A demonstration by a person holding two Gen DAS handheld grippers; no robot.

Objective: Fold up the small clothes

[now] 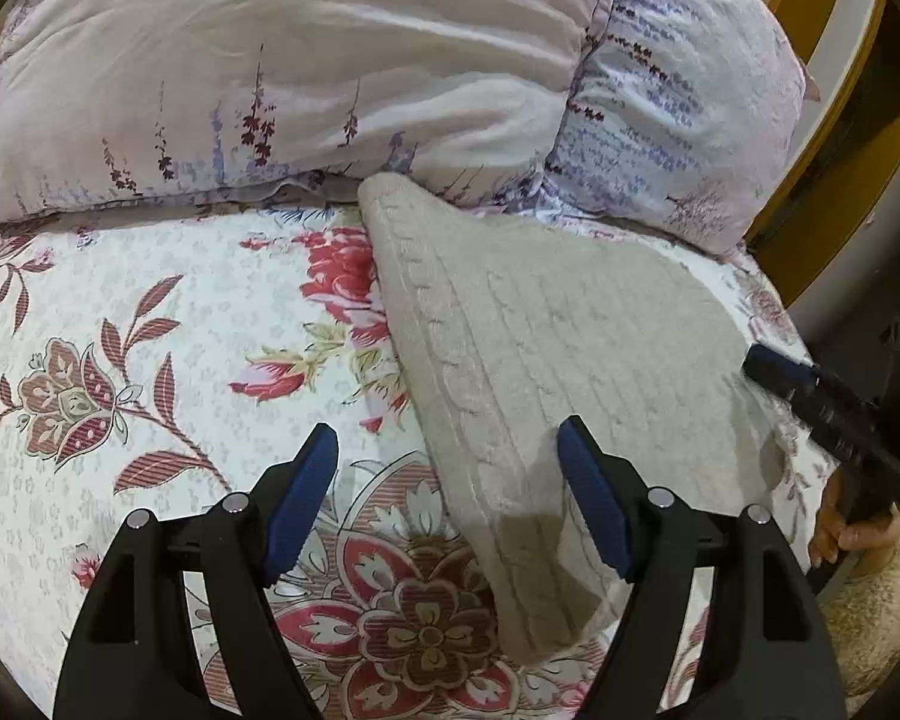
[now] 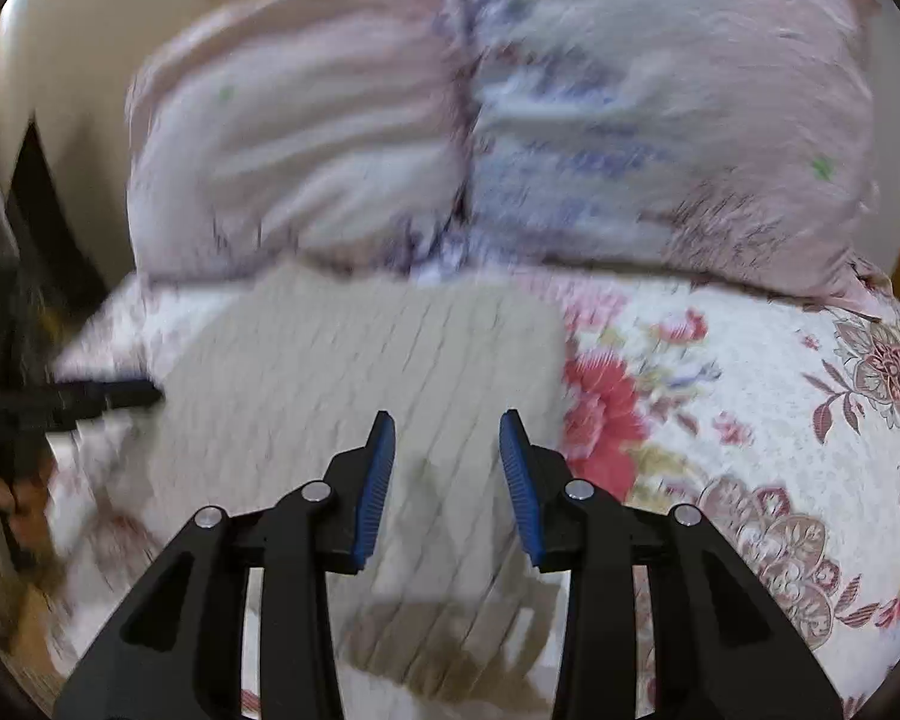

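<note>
A beige cable-knit garment (image 1: 546, 360) lies folded flat on the floral bedspread (image 1: 150, 360), its far end against the pillows. My left gripper (image 1: 447, 450) is open and empty, hovering above the garment's near left edge. The other gripper (image 1: 810, 390) shows at the right edge of the left wrist view, by the garment's right side. In the blurred right wrist view the garment (image 2: 360, 360) fills the middle, and my right gripper (image 2: 447, 426) is open and empty above it. The left gripper (image 2: 90, 396) shows there at the far left.
Two large pillows (image 1: 306, 72) with a lavender print lie across the head of the bed, also in the right wrist view (image 2: 510, 120). A wooden headboard frame (image 1: 834, 138) stands at the back right. A fluffy cream sleeve and hand (image 1: 858, 570) sit at the right edge.
</note>
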